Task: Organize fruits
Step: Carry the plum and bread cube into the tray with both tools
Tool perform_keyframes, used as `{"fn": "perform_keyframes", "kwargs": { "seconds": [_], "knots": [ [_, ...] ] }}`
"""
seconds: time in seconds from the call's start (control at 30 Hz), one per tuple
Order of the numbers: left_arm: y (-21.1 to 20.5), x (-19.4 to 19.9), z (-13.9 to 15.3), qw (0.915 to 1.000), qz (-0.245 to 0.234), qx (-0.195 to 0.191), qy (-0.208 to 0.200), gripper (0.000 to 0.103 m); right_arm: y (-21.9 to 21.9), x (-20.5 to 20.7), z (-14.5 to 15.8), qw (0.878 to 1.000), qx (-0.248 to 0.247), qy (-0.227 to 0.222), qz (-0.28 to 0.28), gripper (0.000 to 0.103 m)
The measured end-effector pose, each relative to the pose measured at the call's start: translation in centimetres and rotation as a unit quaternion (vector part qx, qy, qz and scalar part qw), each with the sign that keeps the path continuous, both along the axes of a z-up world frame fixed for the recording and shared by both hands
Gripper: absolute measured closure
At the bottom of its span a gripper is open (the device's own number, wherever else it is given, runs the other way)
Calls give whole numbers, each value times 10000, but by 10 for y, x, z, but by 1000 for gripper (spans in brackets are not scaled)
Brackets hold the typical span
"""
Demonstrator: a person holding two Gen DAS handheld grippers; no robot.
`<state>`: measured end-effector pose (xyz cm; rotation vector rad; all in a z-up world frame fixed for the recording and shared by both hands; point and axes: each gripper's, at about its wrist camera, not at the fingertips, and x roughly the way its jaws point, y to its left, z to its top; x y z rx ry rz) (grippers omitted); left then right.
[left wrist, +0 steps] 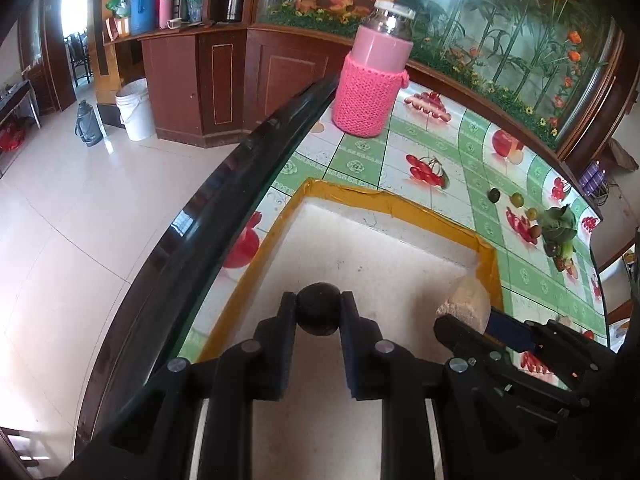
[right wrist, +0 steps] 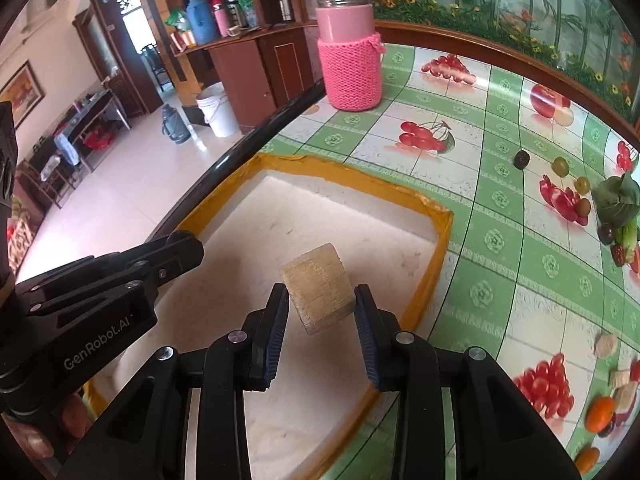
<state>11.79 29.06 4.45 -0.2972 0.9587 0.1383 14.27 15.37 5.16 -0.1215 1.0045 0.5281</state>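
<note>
My left gripper [left wrist: 319,309] is shut on a round dark fruit [left wrist: 319,308] and holds it over the white foam tray with yellow taped rim [left wrist: 384,199]. My right gripper [right wrist: 322,300] is shut on a pale tan chunk [right wrist: 320,294], also over the tray [right wrist: 442,236]; it shows in the left wrist view [left wrist: 466,300] at the tray's right side. The left gripper appears at the left of the right wrist view [right wrist: 120,276]. Small loose fruits [right wrist: 560,166] lie on the tablecloth to the right.
A pink bottle in a knitted sleeve [left wrist: 372,76] stands at the table's far edge. Leafy greens [right wrist: 618,200], tan cubes [right wrist: 606,346] and orange fruits [right wrist: 600,414] lie at the right. The glass table edge [left wrist: 224,188] runs along the left, floor beyond.
</note>
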Motion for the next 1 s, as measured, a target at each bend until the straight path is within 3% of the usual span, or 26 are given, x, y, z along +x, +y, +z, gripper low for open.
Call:
{"fn": "perform_keyframes", "kwargs": {
  "seconds": [0.33,0.7,1.0],
  "knots": [
    [7,23,-22,9995,-149,24,291,80,7,31,-19,9997,-121,205,-64,70],
    [4,24,-30,9971,-311,585,361,79,15,34,-23,9989,-429,105,170,70],
    [5,22,-29,9959,-392,746,344,78,16,35,-21,9980,-561,119,255,70]
  ]
}}
